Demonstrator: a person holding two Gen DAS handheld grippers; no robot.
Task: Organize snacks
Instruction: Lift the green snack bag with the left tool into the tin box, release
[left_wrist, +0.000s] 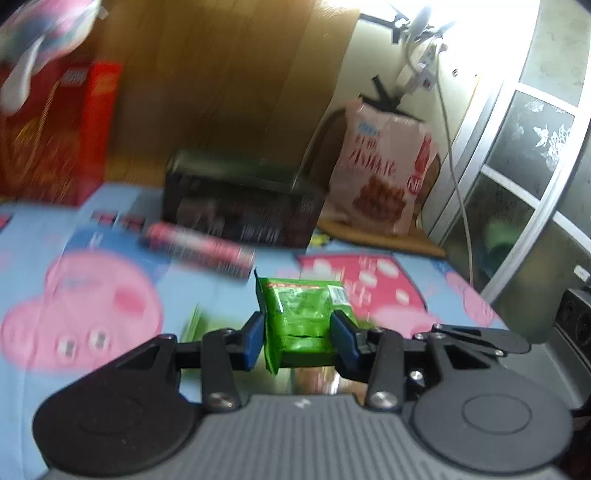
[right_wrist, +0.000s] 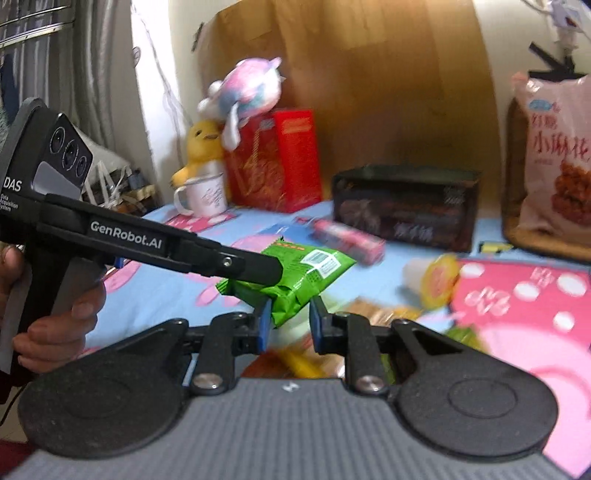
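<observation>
My left gripper (left_wrist: 298, 338) is shut on a green snack packet (left_wrist: 303, 314) and holds it above the blue cartoon tablecloth (left_wrist: 92, 288). In the right wrist view the same left gripper (right_wrist: 273, 273) reaches in from the left with the green packet (right_wrist: 299, 280) in it. My right gripper (right_wrist: 287, 325) is open, its blue pads on either side of the packet's lower corner without pressing it. A dark open box (left_wrist: 240, 206) stands at the back, also in the right wrist view (right_wrist: 406, 206). A pink snack bar (left_wrist: 199, 251) lies in front of it.
A red box (right_wrist: 277, 162) with plush toys on it and a white mug (right_wrist: 203, 195) stand at the back left. A large pink snack bag (right_wrist: 554, 162) sits on a chair at the right. A yellow-lidded cup (right_wrist: 436, 280) and loose snacks (right_wrist: 373, 314) lie on the cloth.
</observation>
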